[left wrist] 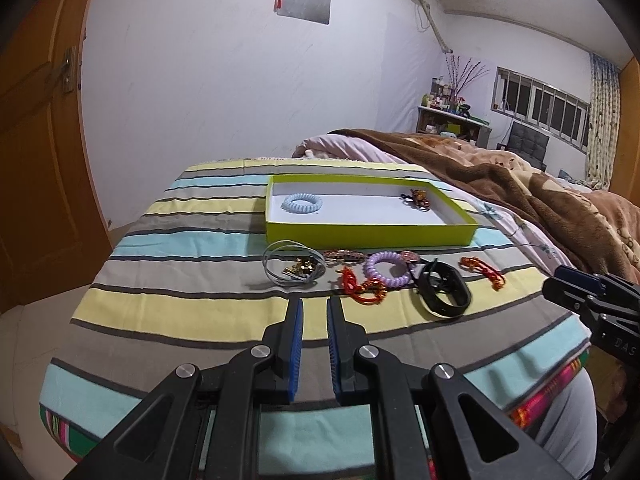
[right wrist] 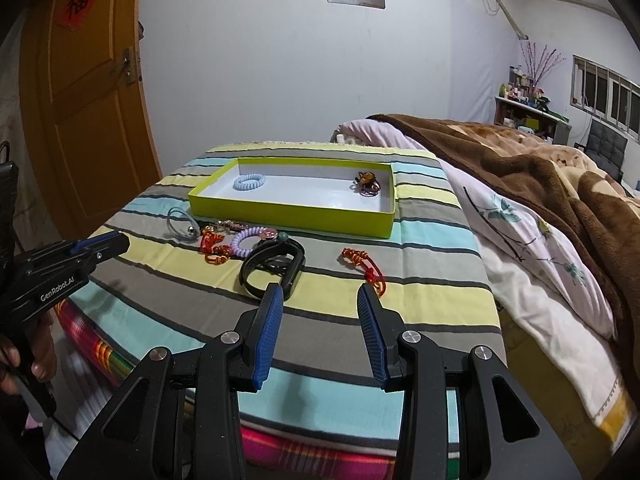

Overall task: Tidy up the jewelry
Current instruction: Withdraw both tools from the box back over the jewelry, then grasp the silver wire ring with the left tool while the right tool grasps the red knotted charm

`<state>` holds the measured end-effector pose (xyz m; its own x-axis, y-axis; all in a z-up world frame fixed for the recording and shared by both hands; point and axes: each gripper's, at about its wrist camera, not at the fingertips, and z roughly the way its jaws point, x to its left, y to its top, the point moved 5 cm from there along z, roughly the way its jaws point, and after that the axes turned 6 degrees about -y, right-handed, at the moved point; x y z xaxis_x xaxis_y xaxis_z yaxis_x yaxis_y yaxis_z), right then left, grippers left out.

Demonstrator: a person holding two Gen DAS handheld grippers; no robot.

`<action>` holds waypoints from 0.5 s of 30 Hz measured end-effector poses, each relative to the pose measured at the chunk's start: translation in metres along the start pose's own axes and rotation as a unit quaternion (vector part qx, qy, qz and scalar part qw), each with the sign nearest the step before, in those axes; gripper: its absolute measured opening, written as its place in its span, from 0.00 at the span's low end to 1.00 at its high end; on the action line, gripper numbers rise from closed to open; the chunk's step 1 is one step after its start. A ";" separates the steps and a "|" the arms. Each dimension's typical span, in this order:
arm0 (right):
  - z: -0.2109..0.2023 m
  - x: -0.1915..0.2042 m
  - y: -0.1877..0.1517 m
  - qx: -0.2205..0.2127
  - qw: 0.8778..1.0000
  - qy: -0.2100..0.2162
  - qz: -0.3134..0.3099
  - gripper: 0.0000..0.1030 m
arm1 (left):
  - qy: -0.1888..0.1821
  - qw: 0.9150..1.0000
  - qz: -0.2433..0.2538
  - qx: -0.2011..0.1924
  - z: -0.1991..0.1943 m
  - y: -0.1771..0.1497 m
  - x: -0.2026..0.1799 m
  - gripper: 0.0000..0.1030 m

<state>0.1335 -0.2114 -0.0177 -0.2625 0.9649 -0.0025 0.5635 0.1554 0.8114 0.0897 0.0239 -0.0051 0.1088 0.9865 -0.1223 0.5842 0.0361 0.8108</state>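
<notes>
A lime-green tray [left wrist: 372,236] [right wrist: 292,218] sits on the striped cloth. In it lie a light-blue spiral hair tie [left wrist: 302,202] [right wrist: 250,181] and a brown beaded piece [left wrist: 418,198] [right wrist: 366,184]. In front of the tray lie a grey ring with gold bits [left wrist: 292,268] [right wrist: 182,222], a purple spiral tie [left wrist: 386,268] [right wrist: 246,242], red knotted cords [left wrist: 362,288] [right wrist: 364,266], and a black band [left wrist: 444,288] [right wrist: 272,264]. My left gripper [left wrist: 315,306] is open a little and empty, just short of the row. My right gripper [right wrist: 320,292] is open wide and empty, near the black band and a red cord.
The striped cloth [left wrist: 200,264] covers a small table whose front edge is close to me. A bed with a brown blanket [right wrist: 540,176] lies to the right. A wooden door [right wrist: 92,100] stands at the left. A shelf and window are far right.
</notes>
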 end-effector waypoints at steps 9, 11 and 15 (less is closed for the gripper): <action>0.027 -0.015 0.005 0.016 1.000 -0.010 0.011 0.38 | 0.015 1.000 -0.003 0.016 0.033 0.008 0.019 0.24; 0.033 -0.018 0.007 0.020 1.000 -0.013 0.012 0.38 | 0.018 1.000 -0.005 0.021 0.043 0.011 0.025 0.24; 0.049 -0.023 0.011 0.029 0.999 -0.016 0.010 0.38 | 0.022 0.999 -0.010 0.028 0.057 0.016 0.034 0.24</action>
<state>0.1847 -0.2217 -0.0373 -0.2260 0.9741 -0.0073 0.6129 0.1480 0.7762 0.1486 0.0485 -0.0290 0.0626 0.9917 -0.1125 0.6304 0.0481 0.7748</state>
